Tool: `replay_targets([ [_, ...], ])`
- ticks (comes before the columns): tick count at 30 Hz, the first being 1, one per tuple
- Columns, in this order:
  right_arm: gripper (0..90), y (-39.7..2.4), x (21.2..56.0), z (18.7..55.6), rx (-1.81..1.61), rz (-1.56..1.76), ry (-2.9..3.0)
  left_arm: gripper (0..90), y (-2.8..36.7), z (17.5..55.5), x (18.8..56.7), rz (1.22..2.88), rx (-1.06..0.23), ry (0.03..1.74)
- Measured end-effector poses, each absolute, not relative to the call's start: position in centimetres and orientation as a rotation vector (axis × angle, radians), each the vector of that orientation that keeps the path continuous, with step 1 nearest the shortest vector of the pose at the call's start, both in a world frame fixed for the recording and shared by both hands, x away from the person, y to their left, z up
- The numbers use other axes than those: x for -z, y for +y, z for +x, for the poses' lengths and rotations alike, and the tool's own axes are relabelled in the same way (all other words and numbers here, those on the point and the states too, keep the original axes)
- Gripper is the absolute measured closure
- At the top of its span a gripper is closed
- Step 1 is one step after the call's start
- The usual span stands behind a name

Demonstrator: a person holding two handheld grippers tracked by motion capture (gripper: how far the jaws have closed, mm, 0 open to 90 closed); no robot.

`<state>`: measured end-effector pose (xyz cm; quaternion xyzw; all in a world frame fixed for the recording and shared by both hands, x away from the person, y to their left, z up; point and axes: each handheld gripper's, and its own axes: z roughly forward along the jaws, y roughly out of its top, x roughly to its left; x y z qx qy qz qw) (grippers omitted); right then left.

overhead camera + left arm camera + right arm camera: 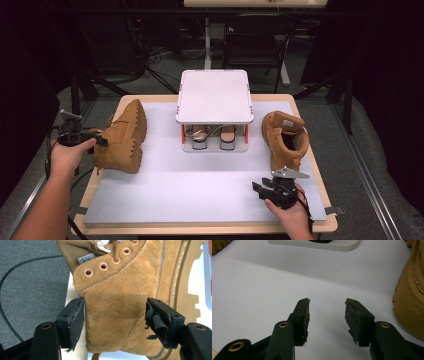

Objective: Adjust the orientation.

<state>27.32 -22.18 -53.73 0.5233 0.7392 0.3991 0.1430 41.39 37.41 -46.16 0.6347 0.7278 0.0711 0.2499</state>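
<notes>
Left gripper view shows the left gripper (115, 320) with its jaws spread wide around the heel of the tan suede lace-up boot lying on its side (130, 302). One pad sits right at the heel's back edge and the other stands off the suede, so nothing is clamped. That boot lies at the left edge of the pale grey table mat (200, 185), its lugged rubber sole facing the middle. A closing pinch this low on the rounded heel could, I judge, slide off the soft nap, or push the boot over the mat's left edge.

Near the front right corner the right gripper (261, 191) rests half open and empty. Just beyond it, along the right edge, stands the second tan suede boot (286, 140), upright, padded collar open. At the far edge sits a white two-tier plastic shoe rack (214, 97), smooth and flat-topped, with a pair of shoes on its lower shelf (214, 137).
</notes>
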Motion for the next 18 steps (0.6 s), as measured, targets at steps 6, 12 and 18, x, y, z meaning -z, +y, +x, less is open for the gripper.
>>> replay_targets([
  [6, 54.6, -22.17, 53.76, 27.35, -1.148, 1.509, 2.132, 29.8, 37.61, 41.74, 46.96, 1.704, -0.150, 1.981],
  [12, 54.6, -22.22, 53.82, 27.39, -1.155, 1.510, 2.129, 28.8, 37.99, 41.80, 47.13, 1.701, -0.114, 1.978],
  [18, 54.6, -22.13, 53.82, 27.38, -1.150, 1.509, 2.131, 31.0, 37.82, 41.91, 46.93, 1.712, -0.087, 1.971],
])
